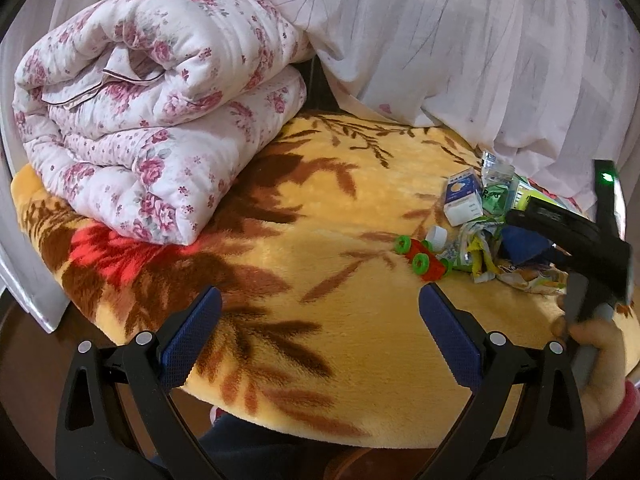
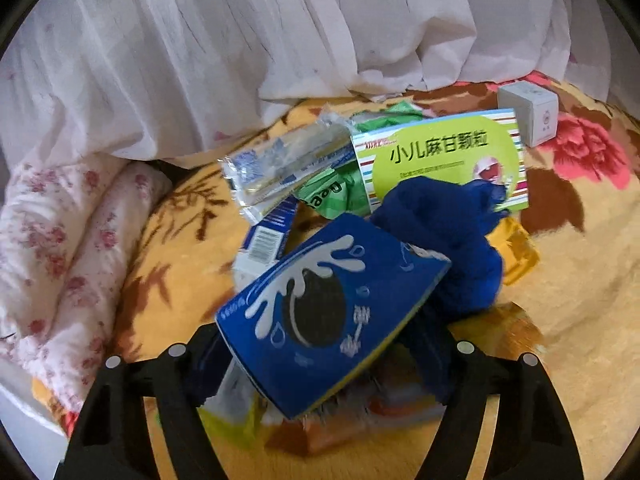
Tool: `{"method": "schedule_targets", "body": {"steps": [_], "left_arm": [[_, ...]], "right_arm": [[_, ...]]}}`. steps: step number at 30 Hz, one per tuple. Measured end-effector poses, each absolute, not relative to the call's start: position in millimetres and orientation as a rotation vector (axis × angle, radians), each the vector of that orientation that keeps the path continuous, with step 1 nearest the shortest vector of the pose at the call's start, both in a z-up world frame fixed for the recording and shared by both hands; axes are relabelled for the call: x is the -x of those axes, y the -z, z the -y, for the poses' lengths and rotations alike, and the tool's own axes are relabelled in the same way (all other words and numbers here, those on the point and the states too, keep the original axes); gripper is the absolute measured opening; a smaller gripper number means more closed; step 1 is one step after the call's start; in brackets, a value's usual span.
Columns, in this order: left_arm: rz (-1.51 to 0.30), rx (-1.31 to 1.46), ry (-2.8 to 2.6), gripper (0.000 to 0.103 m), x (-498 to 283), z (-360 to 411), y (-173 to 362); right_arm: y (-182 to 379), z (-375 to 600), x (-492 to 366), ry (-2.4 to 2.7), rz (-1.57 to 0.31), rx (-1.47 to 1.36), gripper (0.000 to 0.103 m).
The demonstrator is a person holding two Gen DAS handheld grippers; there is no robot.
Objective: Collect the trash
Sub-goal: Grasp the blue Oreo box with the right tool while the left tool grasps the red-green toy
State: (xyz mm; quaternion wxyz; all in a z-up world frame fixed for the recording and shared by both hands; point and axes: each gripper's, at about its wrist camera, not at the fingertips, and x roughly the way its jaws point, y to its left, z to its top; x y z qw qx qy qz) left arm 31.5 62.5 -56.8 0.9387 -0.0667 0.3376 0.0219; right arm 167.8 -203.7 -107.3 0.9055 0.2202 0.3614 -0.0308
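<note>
A pile of trash [image 1: 488, 216] lies on the yellow blanket [image 1: 320, 216] at the right: a white and blue carton [image 1: 464, 198], crumpled wrappers [image 1: 480, 248], a white cap [image 1: 437, 237]. My left gripper [image 1: 320, 320] is open and empty, low over the blanket, left of the pile. My right gripper [image 2: 320, 352] is over the pile, its jaws around a blue cookie box [image 2: 332, 316]. A crumpled blue bag [image 2: 452, 240] lies behind the box. A green medicine box [image 2: 440, 160] and a clear wrapper [image 2: 280, 168] lie beyond. The right gripper also shows in the left wrist view [image 1: 560, 232].
A folded floral quilt [image 1: 160, 120] sits at the back left of the bed. White curtain fabric [image 1: 460, 40] hangs along the back. A red and green toy [image 1: 420, 258] lies by the pile. A small white box [image 2: 528, 114] stands at the back right.
</note>
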Motion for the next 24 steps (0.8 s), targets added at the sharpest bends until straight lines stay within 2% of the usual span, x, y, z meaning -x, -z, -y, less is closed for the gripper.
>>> {"method": "schedule_targets", "body": {"steps": [13,24], "left_arm": [[-0.696,0.053,0.038,0.096,-32,-19,58],[-0.789,0.006,0.169,0.096,-89,20,84]], "right_arm": [[85,257,-72,-0.076,-0.684,-0.481,0.076],[57,284,-16,-0.076,-0.592,-0.426,0.076]]}}
